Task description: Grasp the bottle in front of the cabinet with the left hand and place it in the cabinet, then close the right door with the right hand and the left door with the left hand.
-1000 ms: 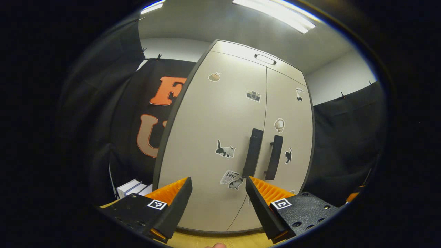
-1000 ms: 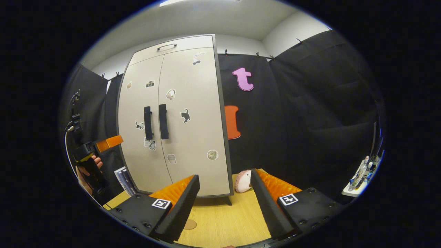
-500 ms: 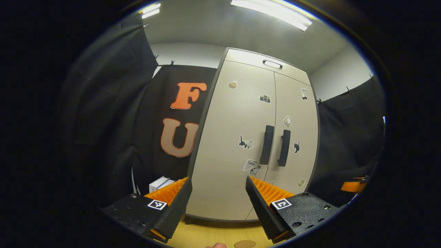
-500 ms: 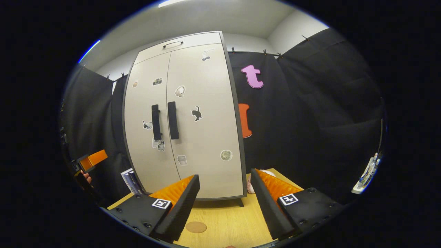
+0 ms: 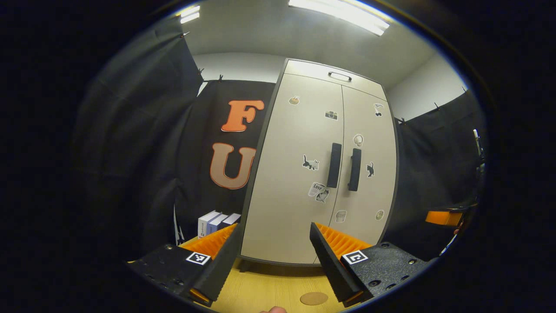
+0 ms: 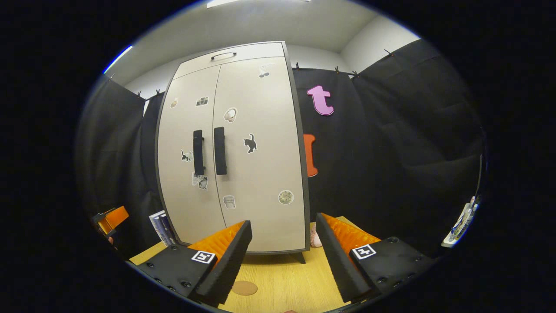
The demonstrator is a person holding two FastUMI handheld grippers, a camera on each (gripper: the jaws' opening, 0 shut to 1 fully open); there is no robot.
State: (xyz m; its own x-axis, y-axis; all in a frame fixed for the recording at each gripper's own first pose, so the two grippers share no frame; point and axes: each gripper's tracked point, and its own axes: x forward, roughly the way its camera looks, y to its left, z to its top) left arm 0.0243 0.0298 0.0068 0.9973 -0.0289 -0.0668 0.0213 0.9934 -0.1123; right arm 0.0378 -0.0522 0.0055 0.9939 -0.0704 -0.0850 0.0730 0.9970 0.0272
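Note:
The beige cabinet [image 5: 304, 174] stands ahead on the wooden table with both doors flush and its two black handles [image 5: 334, 165] side by side. Stickers dot the doors. My left gripper [image 5: 274, 248] hangs open in front of the left door, well back from it, nothing between its fingers. In the right gripper view the same cabinet [image 6: 252, 152] is seen with its handles [image 6: 220, 150] together, and my right gripper [image 6: 282, 243] is open and empty before the right door. The left gripper [image 6: 110, 216] shows at the far left edge there.
Boxes [image 5: 215, 221] stand upright left of the cabinet, also seen as boxes [image 6: 160, 226]. A pale pink soft object [image 6: 313, 237] lies by the cabinet's right foot. A round brown disc [image 5: 313, 298] is set in the wooden tabletop [image 6: 282, 282]. A shelf with bottles [image 6: 462, 221] is far right.
Both grippers have drawn back from the cabinet, which looks smaller now; the left one has dropped lower in the right gripper view. The doors stay closed.

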